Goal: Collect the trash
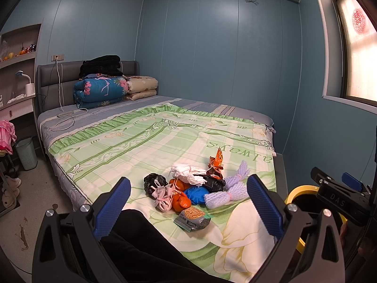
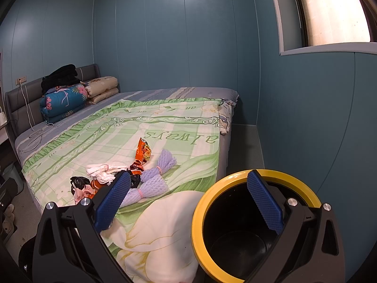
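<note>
A heap of trash lies on the green bedspread [image 1: 146,146]: a snack wrapper [image 1: 192,219], purple foam net [image 1: 232,189], blue bag [image 1: 196,194], orange bag [image 1: 180,199], pink cloth [image 1: 162,197], black bags [image 1: 154,181], white tissue [image 1: 188,173] and an orange foil wrapper [image 1: 215,162]. My left gripper [image 1: 188,202] is open and empty, just short of the heap. My right gripper [image 2: 188,200] is open and empty, its right finger over the yellow-rimmed black bin [image 2: 235,235] beside the bed. The purple net [image 2: 150,181] and foil wrapper [image 2: 142,152] also show in the right wrist view.
Folded quilts [image 1: 101,92] are stacked at the headboard. A charging cable [image 1: 68,118] lies on the mattress. A grey waste basket [image 1: 26,152] and shoes [image 1: 10,188] are on the floor at left. Blue walls close the far and right sides.
</note>
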